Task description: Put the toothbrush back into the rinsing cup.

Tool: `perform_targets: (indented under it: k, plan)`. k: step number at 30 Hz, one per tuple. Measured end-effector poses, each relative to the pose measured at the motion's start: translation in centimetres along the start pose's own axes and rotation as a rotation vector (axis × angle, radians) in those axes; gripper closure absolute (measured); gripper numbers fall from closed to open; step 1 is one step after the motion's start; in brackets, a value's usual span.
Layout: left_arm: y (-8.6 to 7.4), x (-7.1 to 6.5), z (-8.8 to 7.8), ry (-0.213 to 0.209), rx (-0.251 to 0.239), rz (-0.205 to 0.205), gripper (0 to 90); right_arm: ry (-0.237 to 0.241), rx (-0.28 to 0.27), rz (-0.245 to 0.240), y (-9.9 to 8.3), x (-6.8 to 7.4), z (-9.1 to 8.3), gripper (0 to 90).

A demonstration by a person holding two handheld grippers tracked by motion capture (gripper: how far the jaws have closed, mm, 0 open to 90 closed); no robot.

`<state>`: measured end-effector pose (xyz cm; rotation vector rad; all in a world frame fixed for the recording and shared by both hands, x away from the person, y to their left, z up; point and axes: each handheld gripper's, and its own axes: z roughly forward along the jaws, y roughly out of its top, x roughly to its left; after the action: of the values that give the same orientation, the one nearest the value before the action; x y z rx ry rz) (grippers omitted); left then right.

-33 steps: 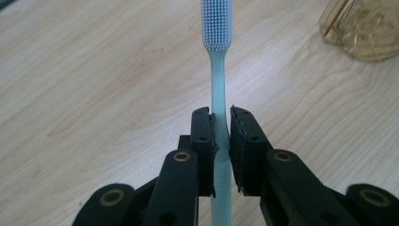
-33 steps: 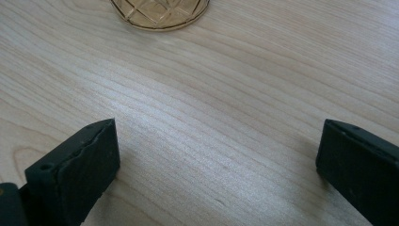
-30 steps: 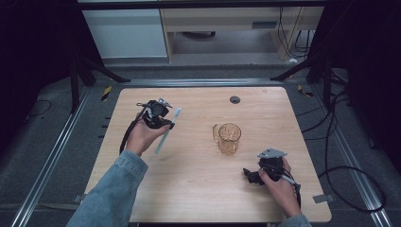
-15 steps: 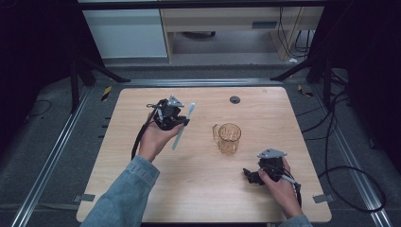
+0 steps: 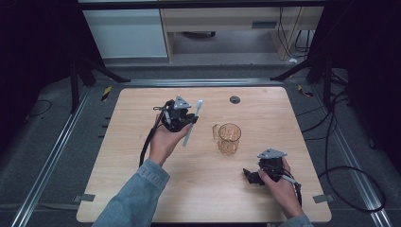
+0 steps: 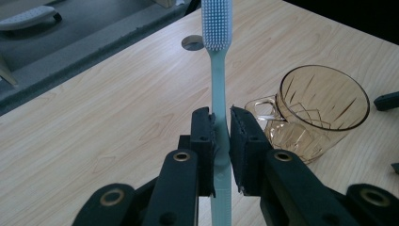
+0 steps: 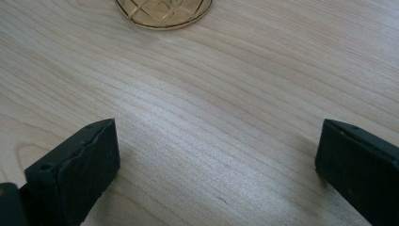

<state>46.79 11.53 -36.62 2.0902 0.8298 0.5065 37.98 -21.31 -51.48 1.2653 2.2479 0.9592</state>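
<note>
My left hand-held gripper (image 6: 221, 141) clamps a pale toothbrush (image 6: 217, 70) at mid-handle above the counter (image 5: 142, 189), its long axis raking bristles-first away from me. The amber glass mug (image 5: 229, 137) stands near on its right, between both hands; my right hand-held gripper (image 7: 216, 155) rests wide open and empty.

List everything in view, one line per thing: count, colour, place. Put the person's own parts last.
toothbrush: one, pale blue-green with white bristles, clamped in the left gripper, left of the mug.
mug: one, amber see-through glass with a handle, upright near the table's middle.
round insert: one, dark grey, near the table's far edge.
table: one, light wood.
left gripper: one, black, held above the table.
right gripper: one, black, jaws apart, low over the table's near right part.
sleeve: one, blue denim, left forearm.
</note>
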Motion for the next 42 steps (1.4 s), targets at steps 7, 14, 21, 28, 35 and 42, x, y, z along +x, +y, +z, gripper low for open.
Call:
perform_targets:
  k: [7, 14, 21, 28, 35, 42]
  plan:
    - [0.1, -0.4, 0.3, 0.040, -0.045, 0.000, 79.6, -0.002, -0.003, -0.011, 0.0, 0.0, 0.0, 0.7]
    - [0.1, -0.4, 0.6, 0.046, -0.123, -0.042, 79.6, -0.002, -0.003, -0.012, 0.0, 0.0, 0.0, 0.7]
    - [0.4, -1.5, 0.4, 0.069, -0.174, -0.015, 79.6, 0.004, -0.004, -0.015, 0.0, 0.0, 0.0, 0.7]
    - [-0.1, -1.9, 1.3, 0.076, -0.220, -0.023, 79.6, 0.001, -0.005, -0.021, 0.0, 0.1, 0.0, 0.7]
    - [0.7, -2.2, 0.8, 0.085, -0.270, -0.026, 79.6, 0.007, -0.003, -0.017, 0.0, 0.0, 0.0, 0.7]
    - [1.0, -2.6, 0.6, 0.076, -0.303, -0.018, 79.6, 0.008, -0.003, -0.016, 0.0, 0.1, 0.0, 0.7]
